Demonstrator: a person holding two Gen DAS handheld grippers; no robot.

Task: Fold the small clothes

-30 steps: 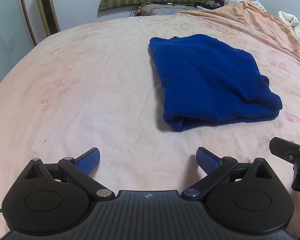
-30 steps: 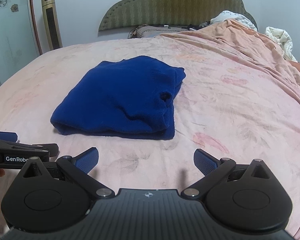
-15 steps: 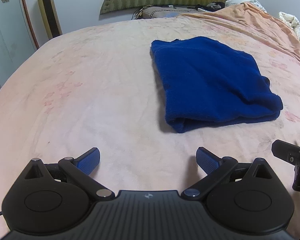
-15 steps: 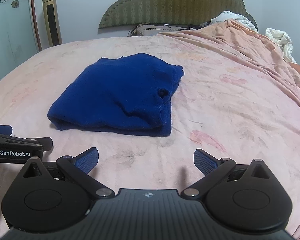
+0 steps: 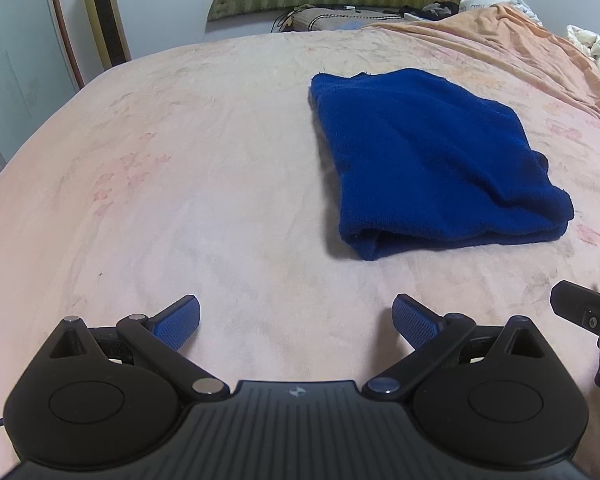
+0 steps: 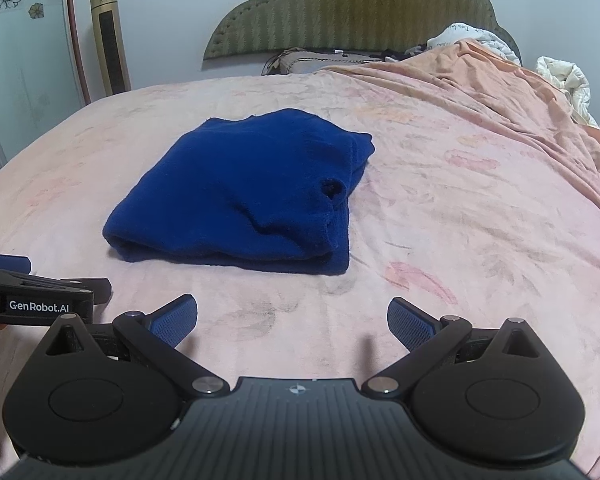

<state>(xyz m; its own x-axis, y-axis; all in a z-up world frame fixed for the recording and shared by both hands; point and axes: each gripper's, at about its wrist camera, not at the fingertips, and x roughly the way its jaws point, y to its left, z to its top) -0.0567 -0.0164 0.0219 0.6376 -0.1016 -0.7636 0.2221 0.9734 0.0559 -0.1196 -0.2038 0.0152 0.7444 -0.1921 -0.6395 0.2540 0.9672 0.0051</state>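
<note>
A dark blue knitted garment (image 5: 428, 156) lies folded into a thick rectangle on the pink bedsheet (image 5: 180, 168). In the right wrist view the garment (image 6: 244, 192) sits ahead and to the left, with a small hole near its right edge. My left gripper (image 5: 296, 320) is open and empty, low over the sheet, short of the garment and to its left. My right gripper (image 6: 292, 320) is open and empty, short of the garment's front edge. Each gripper shows at the edge of the other's view.
An orange blanket (image 6: 500, 92) is bunched along the bed's right side, with white bedding (image 6: 564, 80) beyond it. A green headboard (image 6: 352, 8) and a pillow (image 6: 300, 60) are at the far end. A gold tower unit (image 6: 108, 36) stands by the left wall.
Both grippers have drawn back a little from the garment and stayed open. The garment has not moved.
</note>
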